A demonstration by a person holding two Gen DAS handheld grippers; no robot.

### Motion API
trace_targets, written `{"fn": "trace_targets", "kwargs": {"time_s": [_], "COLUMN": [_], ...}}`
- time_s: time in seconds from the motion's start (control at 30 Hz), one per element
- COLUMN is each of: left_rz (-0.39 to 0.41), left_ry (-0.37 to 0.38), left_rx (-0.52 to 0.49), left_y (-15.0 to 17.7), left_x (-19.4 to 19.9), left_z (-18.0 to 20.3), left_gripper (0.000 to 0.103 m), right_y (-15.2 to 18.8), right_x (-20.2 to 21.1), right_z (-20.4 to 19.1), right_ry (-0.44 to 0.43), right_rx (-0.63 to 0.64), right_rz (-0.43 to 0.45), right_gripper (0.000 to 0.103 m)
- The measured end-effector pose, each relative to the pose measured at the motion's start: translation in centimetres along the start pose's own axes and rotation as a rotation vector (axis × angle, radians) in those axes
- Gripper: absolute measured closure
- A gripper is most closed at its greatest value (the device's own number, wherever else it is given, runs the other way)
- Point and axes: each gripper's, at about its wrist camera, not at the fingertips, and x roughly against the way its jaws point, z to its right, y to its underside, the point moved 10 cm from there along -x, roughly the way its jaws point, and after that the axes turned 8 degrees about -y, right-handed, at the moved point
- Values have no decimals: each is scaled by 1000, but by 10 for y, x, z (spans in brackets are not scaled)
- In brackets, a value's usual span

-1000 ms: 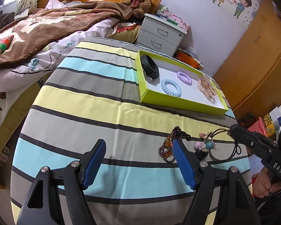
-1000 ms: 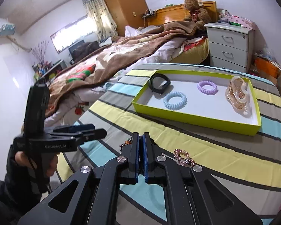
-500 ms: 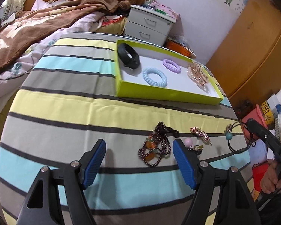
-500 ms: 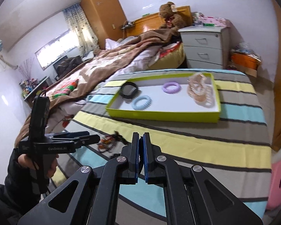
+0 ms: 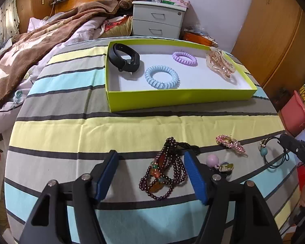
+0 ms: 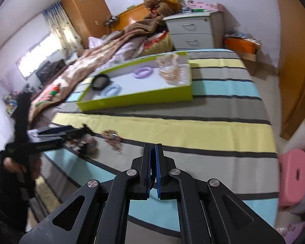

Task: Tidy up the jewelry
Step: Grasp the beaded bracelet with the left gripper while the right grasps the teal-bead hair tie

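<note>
Left gripper (image 5: 150, 174) wide open around bead bracelet (image 5: 164, 172), right gripper (image 6: 152, 158) closed

Tray (image 5: 172, 99) at twelve o'clock on the table (image 5: 71, 134), watch band (image 5: 124, 58) in its eleven o'clock corner, two coil ties (image 5: 161, 77) mid-tray, claw clip (image 5: 220, 64) at its two o'clock end, bead bracelet (image 5: 164, 168) dead ahead before the tray, hair clip (image 5: 230, 143) at two o'clock, nightstand (image 5: 158, 21) behind.

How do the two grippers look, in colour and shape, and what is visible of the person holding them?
Both the left gripper and the right gripper are matte black frames of angular linkage arms with silver rivets. Their fingers carry ribbed blue pads. The left hand shows bare skin below a dark sleeve.
</note>
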Motion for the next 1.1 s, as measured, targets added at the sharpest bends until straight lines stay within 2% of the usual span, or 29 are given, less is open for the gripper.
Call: {"fn": "trace_targets", "kwargs": {"time_s": [0.1, 0.23, 0.3, 0.43, 0.57, 0.63, 0.73, 0.83, 0.93, 1.0, 1.03, 1.07, 1.1], "left_rz": [3, 4, 7, 11, 15, 16, 16, 18, 20, 23, 25, 27, 27], "left_ry": [-22, -58, -67, -80, -84, -84, -85, -86, -80, -77, -75, -73, -71], "left_rx": [-6, -18, -23, -16, -13, -6, -4, -6, 0, 1, 4, 7, 8], "left_y": [-1, -1, -2, -1, -1, -2, -3, -3, -3, -4, -4, -4, -4], "left_x": [-1, -1, -2, -1, 0, -1, -1, 0, 1, 2, 3, 4, 5], "left_z": [-2, -5, -7, -12, -16, -17, -17, -16, -16, -17, -17, -18, -19], "left_gripper": [42, 57, 61, 73, 80, 82, 88, 89, 90, 91, 91, 91, 91], "right_y": [7, 10, 9, 9, 11, 12, 14, 17, 16, 16, 16, 16, 16], "right_x": [0, 1, 1, -3, -8, -12, -18, -24, -24, -23, -23, -22, -22], "right_z": [11, 17, 19, 16, 9, 8, 9, 12, 12, 12, 12, 12, 11], "right_ry": [36, 72, 86, 113, 114, 108, 110, 104, 116, 126, 133, 134, 130], "right_rx": [11, 31, 39, 102, 178, 199, 223, 219, 221, 212, 212, 213, 212], "right_rz": [-20, -34, -41, -68, -100, -116, -143, -172, -162, -153, -149, -147, -147], "right_gripper": [99, 97, 87, 82, 67, 64, 64, 64, 64, 71, 85, 93, 94]}}
